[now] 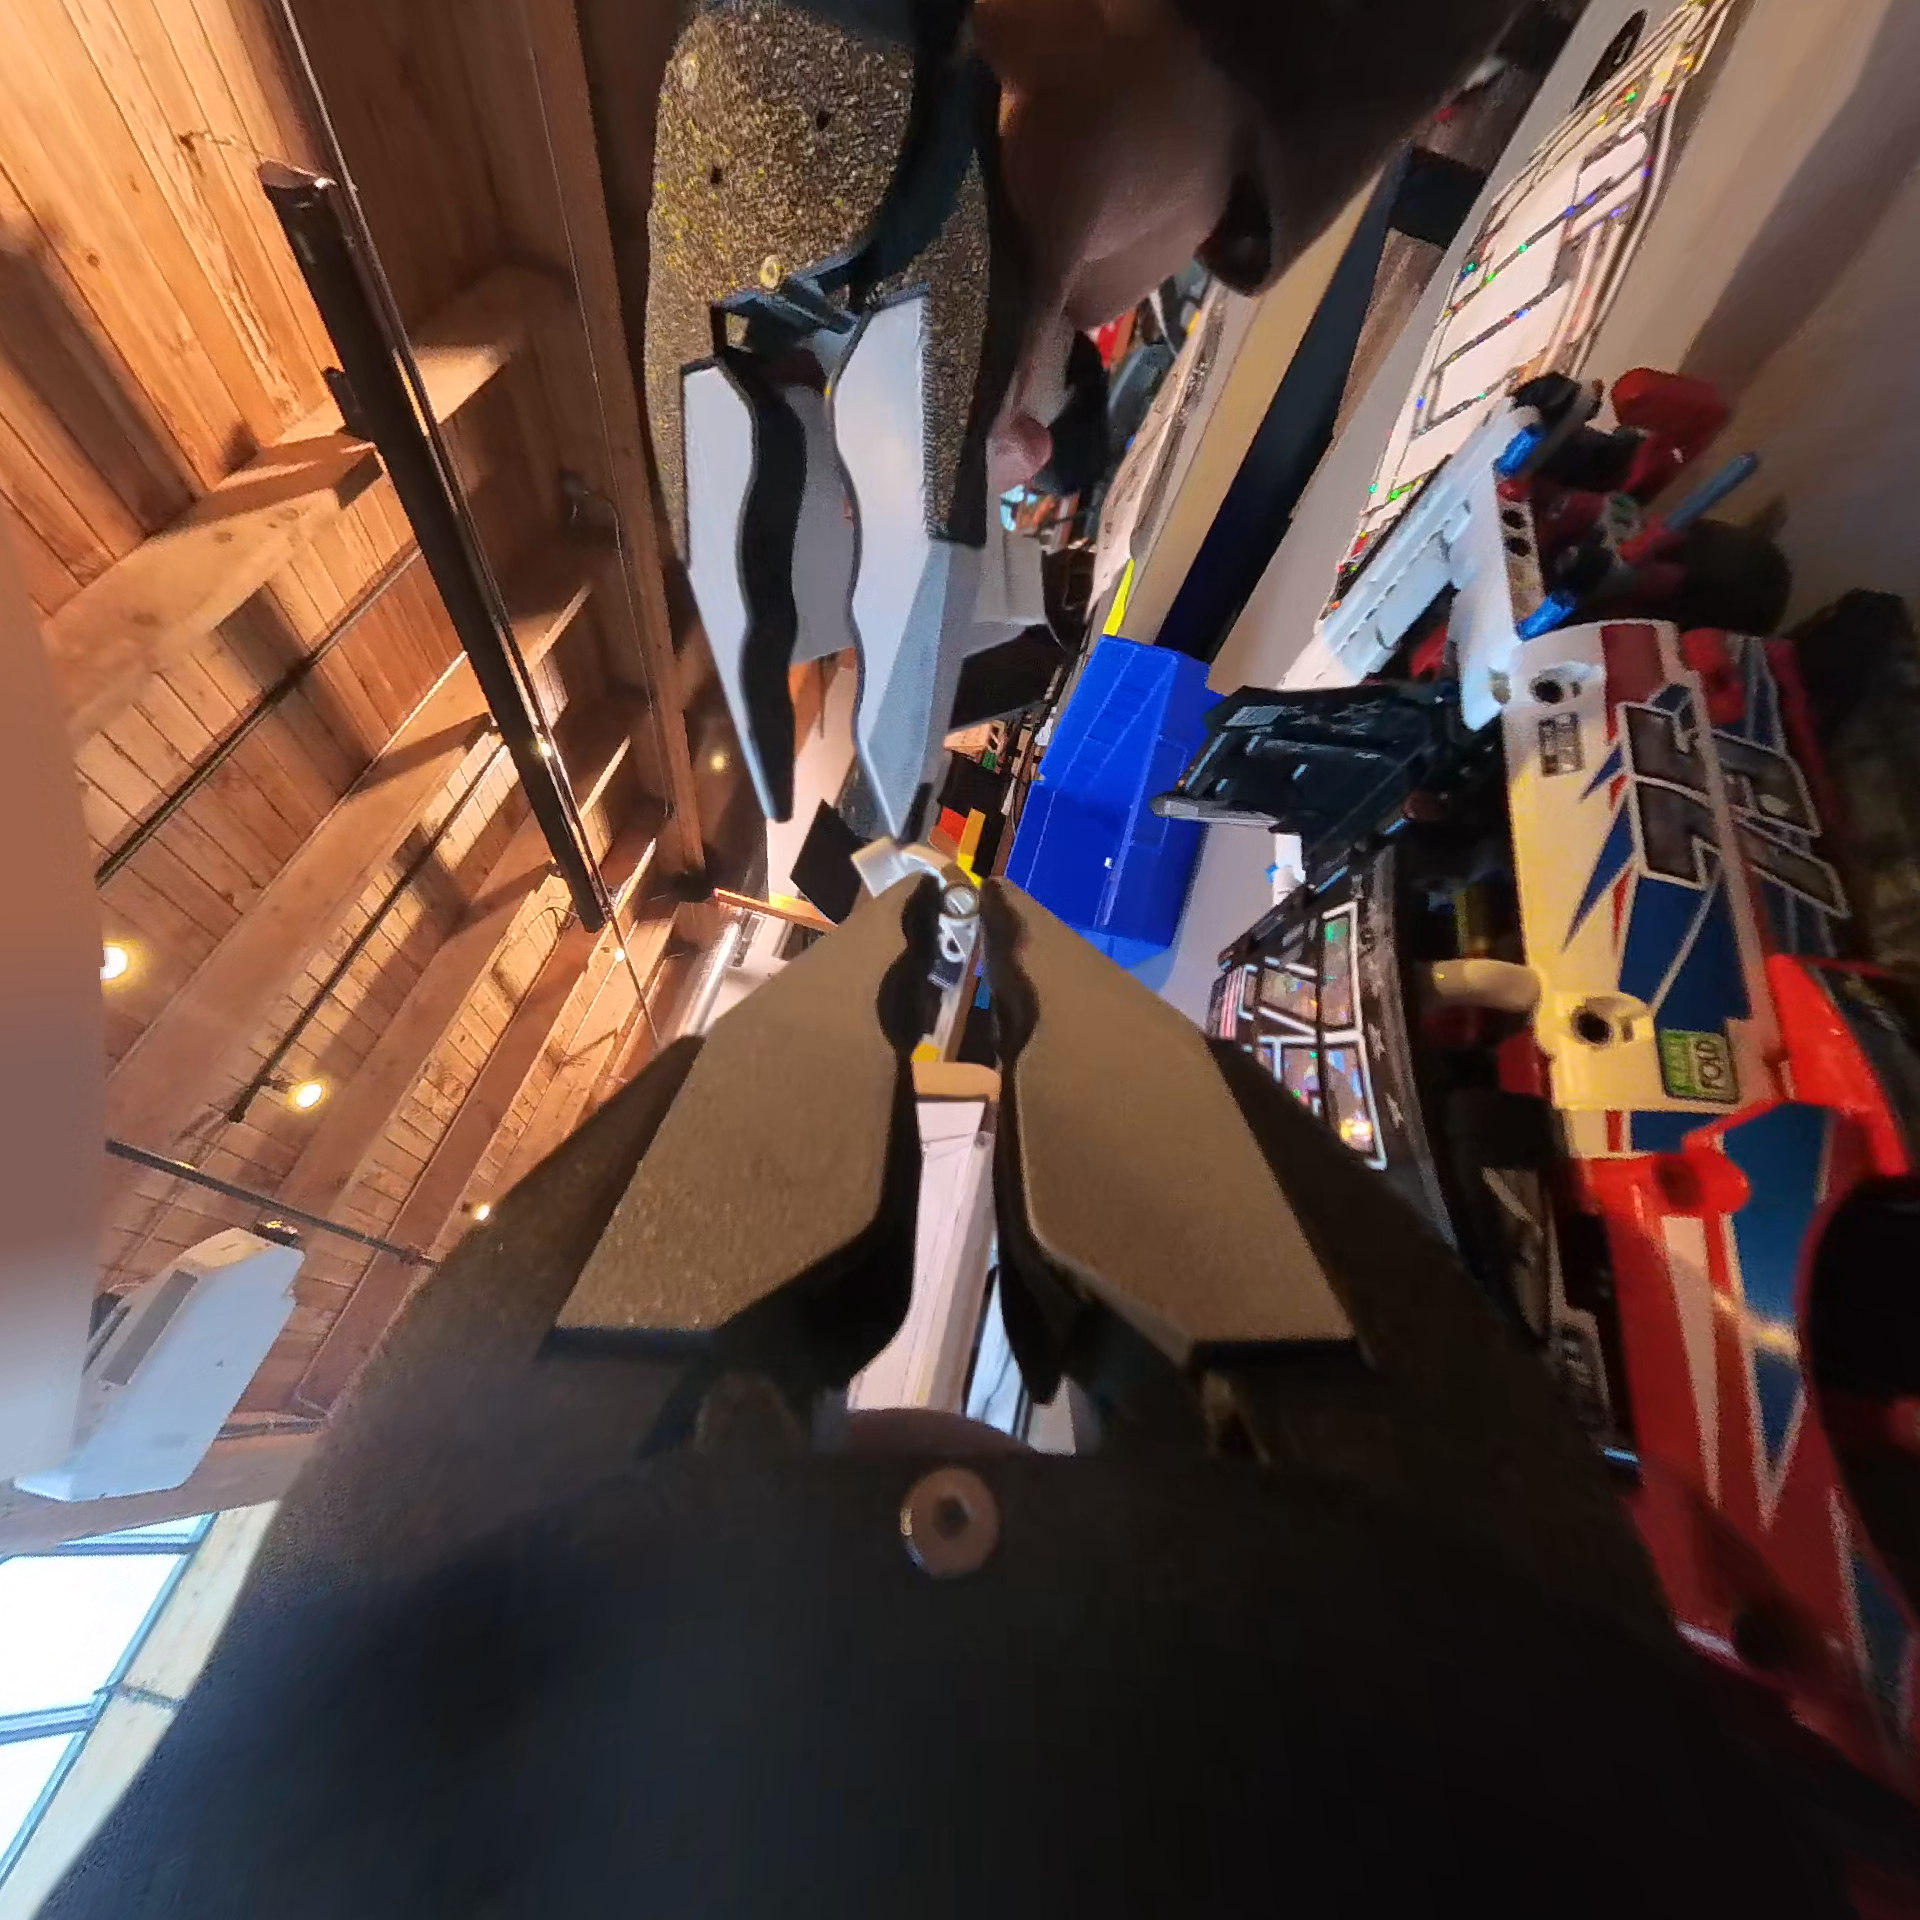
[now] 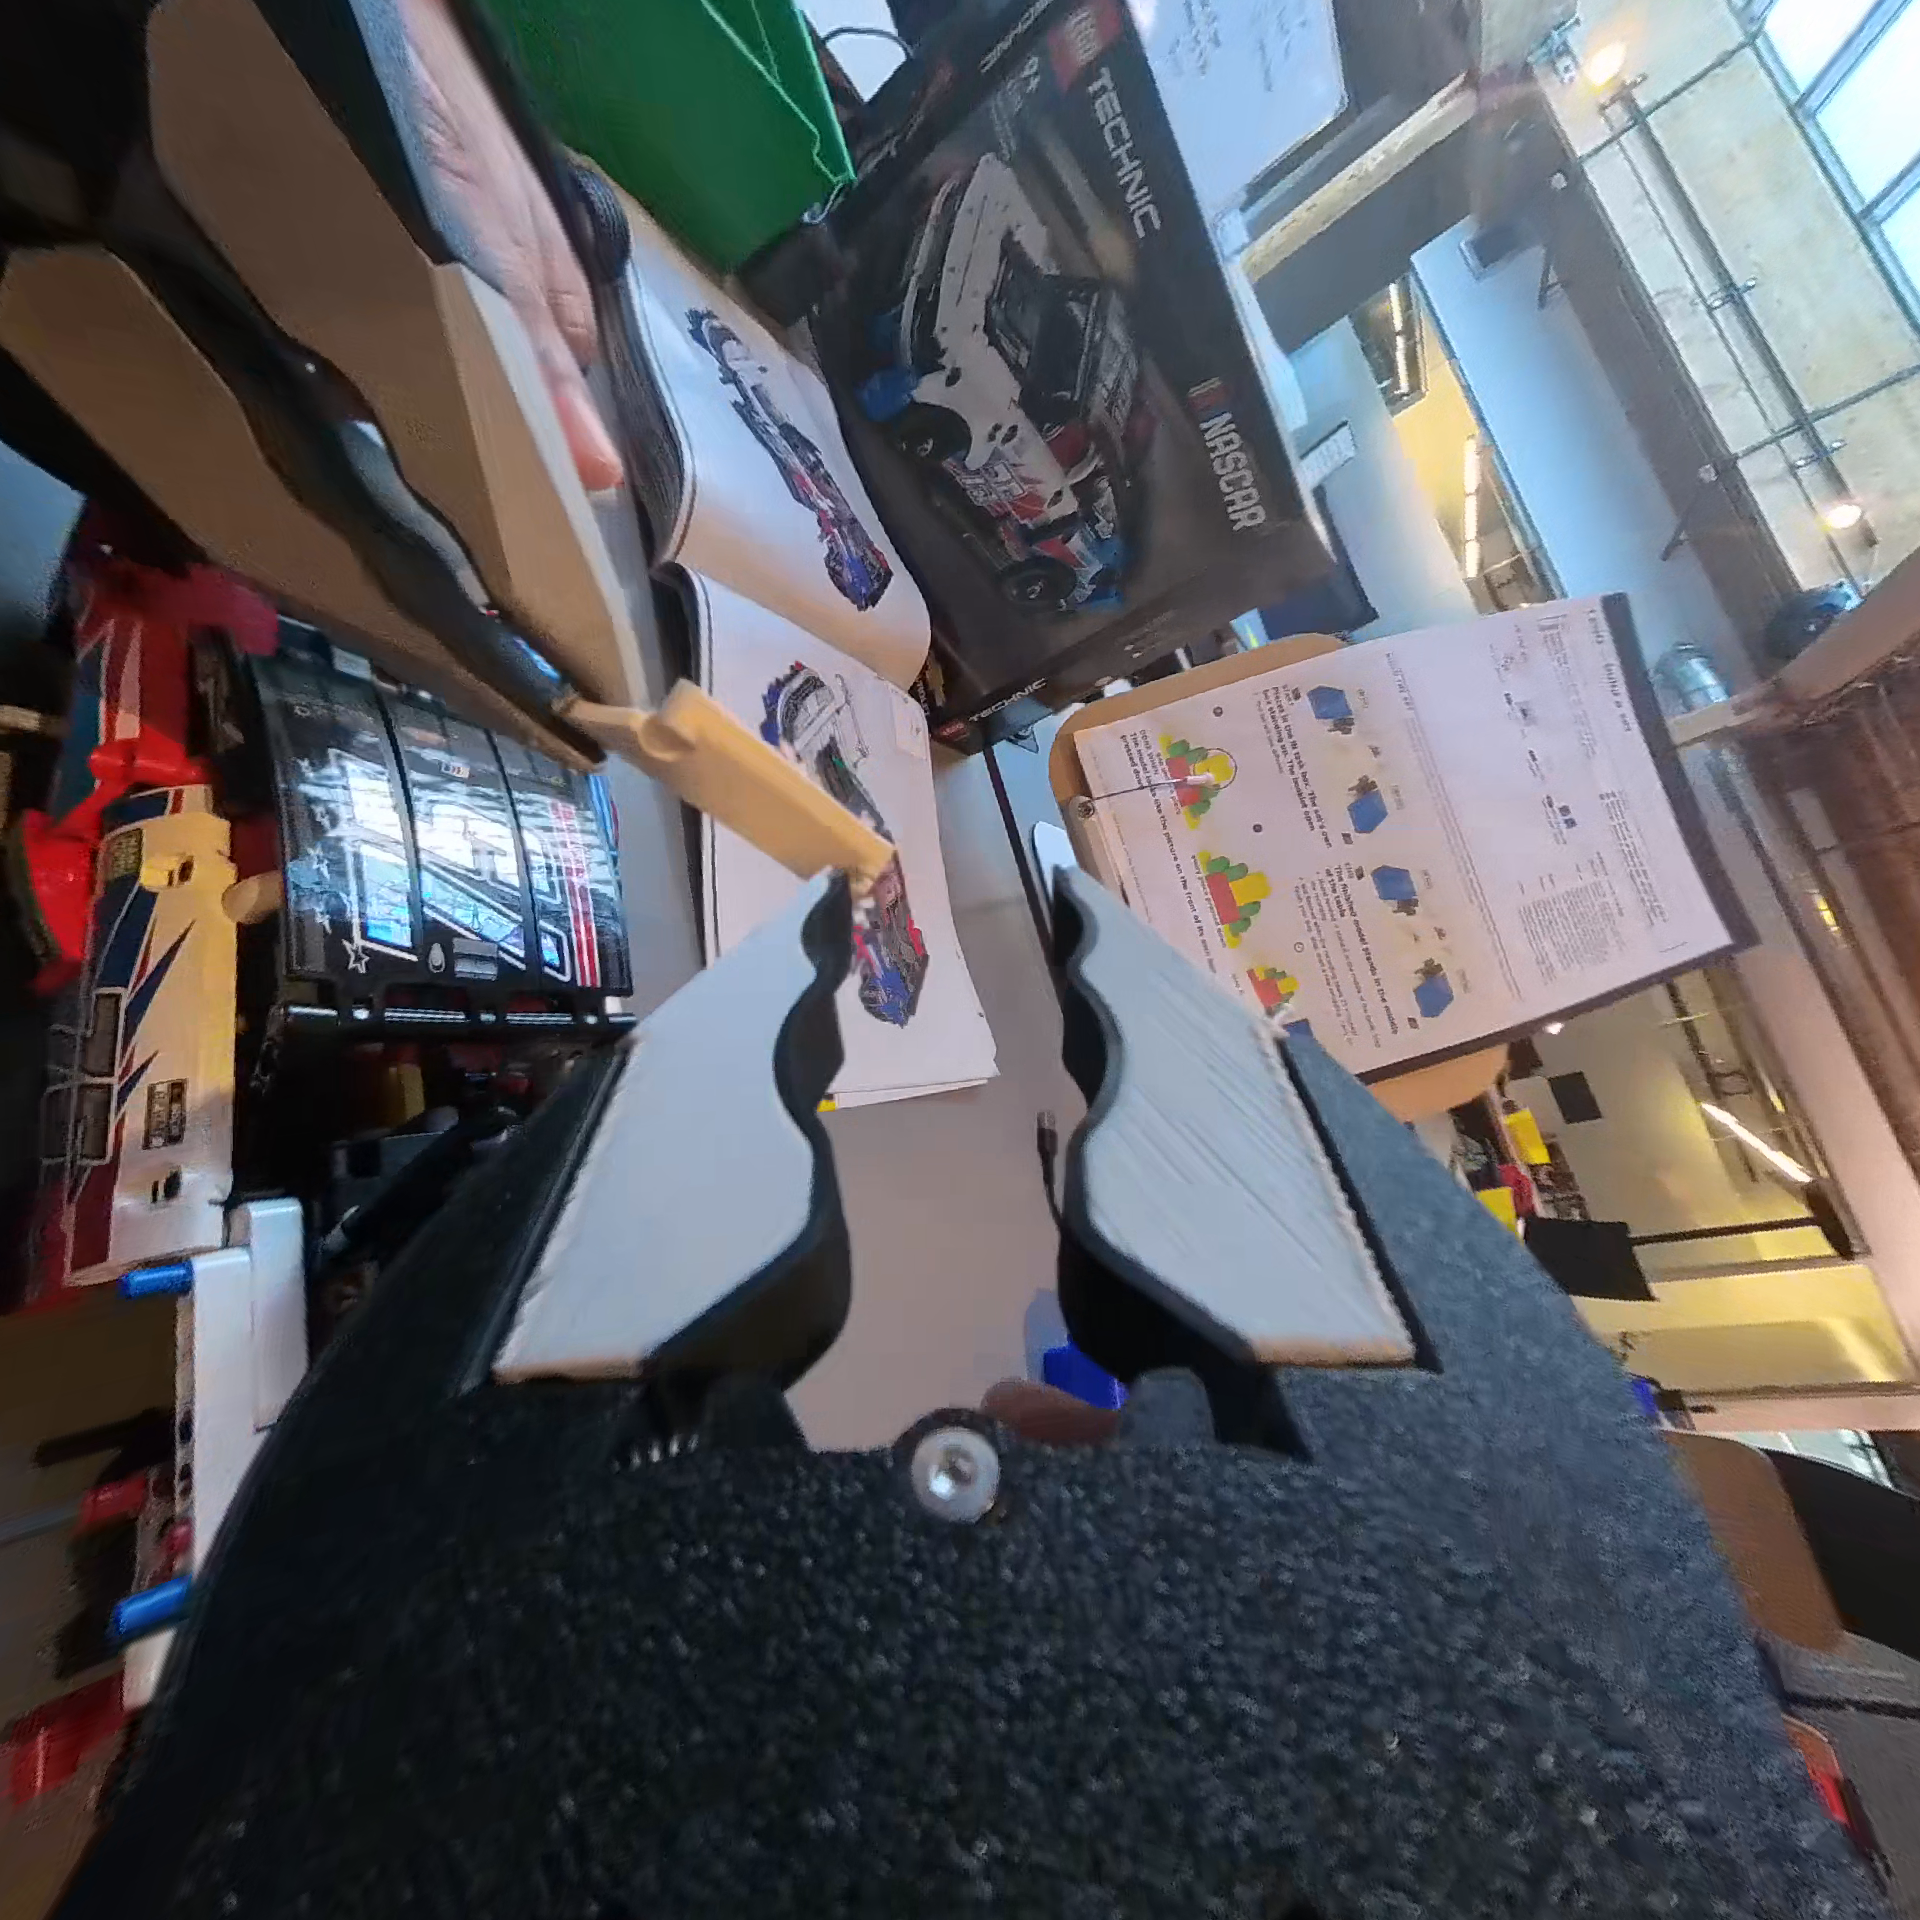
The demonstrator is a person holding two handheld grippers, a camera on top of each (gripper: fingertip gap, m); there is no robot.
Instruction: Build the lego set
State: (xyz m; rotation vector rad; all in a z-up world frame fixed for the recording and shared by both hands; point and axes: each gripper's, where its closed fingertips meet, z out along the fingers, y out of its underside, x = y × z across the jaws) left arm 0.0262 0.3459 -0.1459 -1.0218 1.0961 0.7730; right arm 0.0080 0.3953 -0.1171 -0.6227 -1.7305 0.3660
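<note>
Right now my left gripper [image 1: 951, 894] is pinching a small white Technic piece [image 1: 940, 883] at its very tips, holding it out in the air so that the other tool can reach it. My right gripper [image 2: 945, 883] stands spread and empty, its white-faced fingers [image 2: 686, 1153] on either side of a wide gap; in the left wrist view it sits up at twelve o'clock, facing mine. From the right wrist view the same piece [image 2: 748, 779] reads as a long pale panel sticking out of the left gripper toward ten o'clock, its free end just beside my right gripper's left fingertip. I judge this a hand-over or a re-grip — the piece is held by one end so the other end stays free.

The race car model [image 1: 1683, 935], white, red and blue with a dark stickered roof, lies at three o'clock in the left wrist view and at nine o'clock in the right, near enough for the piece to go on. An open instruction booklet [image 2: 800, 499] rests by it, under the set's dark box [image 2: 1070, 374] at twelve o'clock — both placed where I can check the drawings. A printed sheet on a clipboard [image 2: 1403, 831] stands at two o'clock. Box, stickers and sheet carry printing, which I leave unread. A blue bin [image 1: 1112, 800] sits beyond the grippers.
</note>
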